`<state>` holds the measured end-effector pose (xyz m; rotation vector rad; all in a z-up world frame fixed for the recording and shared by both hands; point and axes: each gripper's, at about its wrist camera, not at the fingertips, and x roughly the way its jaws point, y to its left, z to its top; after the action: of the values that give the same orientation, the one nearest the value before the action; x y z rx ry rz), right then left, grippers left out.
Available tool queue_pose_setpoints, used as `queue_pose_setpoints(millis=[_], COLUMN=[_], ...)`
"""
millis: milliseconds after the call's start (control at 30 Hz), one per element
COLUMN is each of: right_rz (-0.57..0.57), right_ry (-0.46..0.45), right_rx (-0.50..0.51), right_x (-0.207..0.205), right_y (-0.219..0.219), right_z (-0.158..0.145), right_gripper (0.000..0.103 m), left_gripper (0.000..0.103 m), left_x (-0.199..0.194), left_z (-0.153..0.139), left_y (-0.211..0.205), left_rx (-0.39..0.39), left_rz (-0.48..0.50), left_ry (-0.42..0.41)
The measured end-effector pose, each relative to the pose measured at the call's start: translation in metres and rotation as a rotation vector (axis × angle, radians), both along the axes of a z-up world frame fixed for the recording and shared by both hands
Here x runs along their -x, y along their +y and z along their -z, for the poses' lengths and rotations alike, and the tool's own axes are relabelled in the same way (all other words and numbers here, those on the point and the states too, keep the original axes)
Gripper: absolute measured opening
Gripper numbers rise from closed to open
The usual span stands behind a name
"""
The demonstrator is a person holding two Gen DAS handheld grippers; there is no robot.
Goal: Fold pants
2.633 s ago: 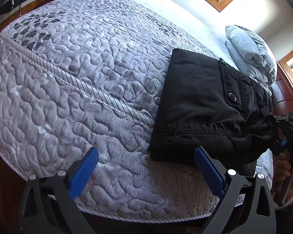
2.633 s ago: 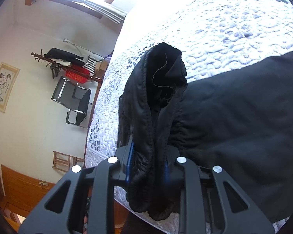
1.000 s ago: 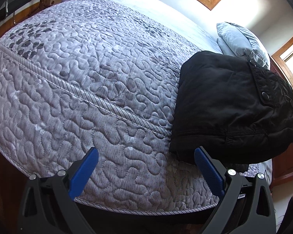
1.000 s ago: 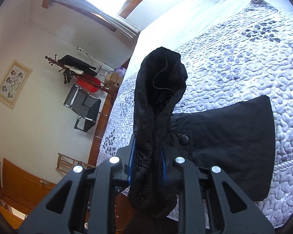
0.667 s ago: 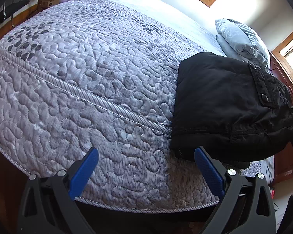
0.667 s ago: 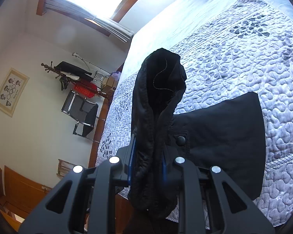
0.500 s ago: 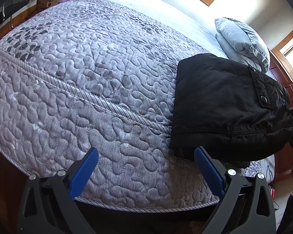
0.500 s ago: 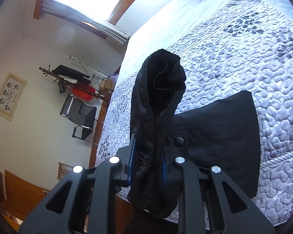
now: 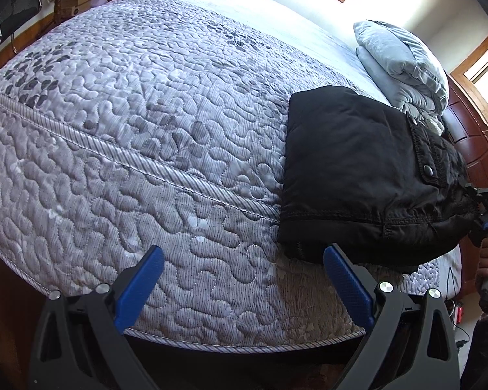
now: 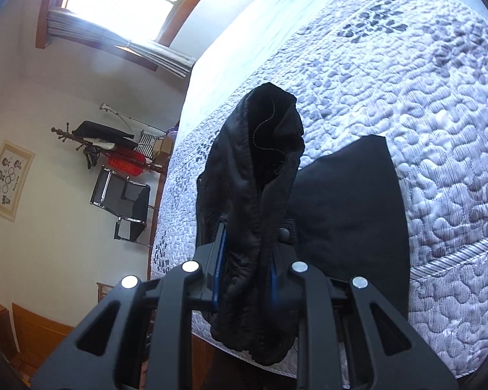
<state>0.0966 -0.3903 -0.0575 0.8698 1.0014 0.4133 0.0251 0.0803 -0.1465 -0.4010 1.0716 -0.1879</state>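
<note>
Near the bed's (image 9: 166,149) front edge, folded pants (image 9: 358,175) lie with waistband clamped in the right hand-held gripper (image 10: 247,279); left hand-held gripper (image 9: 244,279) gapes empty over bare quilt.

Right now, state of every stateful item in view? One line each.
Black padded pants: folded into a compact block, lying on the bed's near corner, one bunched end lifted.
Left tool: open, empty, above the grey quilted bedspread.
Right tool: shut on the pants' bunched end.
Pale grey pillows: stacked at the headboard end.
</note>
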Motion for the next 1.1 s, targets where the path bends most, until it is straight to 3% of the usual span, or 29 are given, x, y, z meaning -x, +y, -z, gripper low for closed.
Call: queue_pose_setpoints(millis=[333, 667, 767, 900, 1100], right_rz=[0.051, 0.090, 0.084, 0.082, 0.097], right_ry=[0.098, 0.141, 0.127, 0.106, 0.087], right_rx=[-0.045, -0.134, -0.128, -0.129, -0.161], right_x=[0.000, 0.008, 0.015, 0.035, 0.069], right_y=[-0.018, -0.031, -0.035, -0.046, -0.057], right_z=[0.060, 0.103, 0.103, 0.103, 0.101], right_gripper=[0.021, 0.031, 0.038, 0.058, 0.069], left_gripper=[0.099, 0.099, 0.099, 0.099, 0.099], left_x=[-0.002, -0.001, 0.000, 0.000, 0.001], left_z=[-0.003, -0.005, -0.007, -0.008, -0.007], left_y=[-0.009, -0.016, -0.018, -0.019, -0.024], left_rx=[-0.027, -0.045, -0.048, -0.042, -0.037], left_rz=[0.024, 0.045, 0.054, 0.057, 0.073], left_ry=[0.003, 0.009, 0.005, 0.005, 0.004])
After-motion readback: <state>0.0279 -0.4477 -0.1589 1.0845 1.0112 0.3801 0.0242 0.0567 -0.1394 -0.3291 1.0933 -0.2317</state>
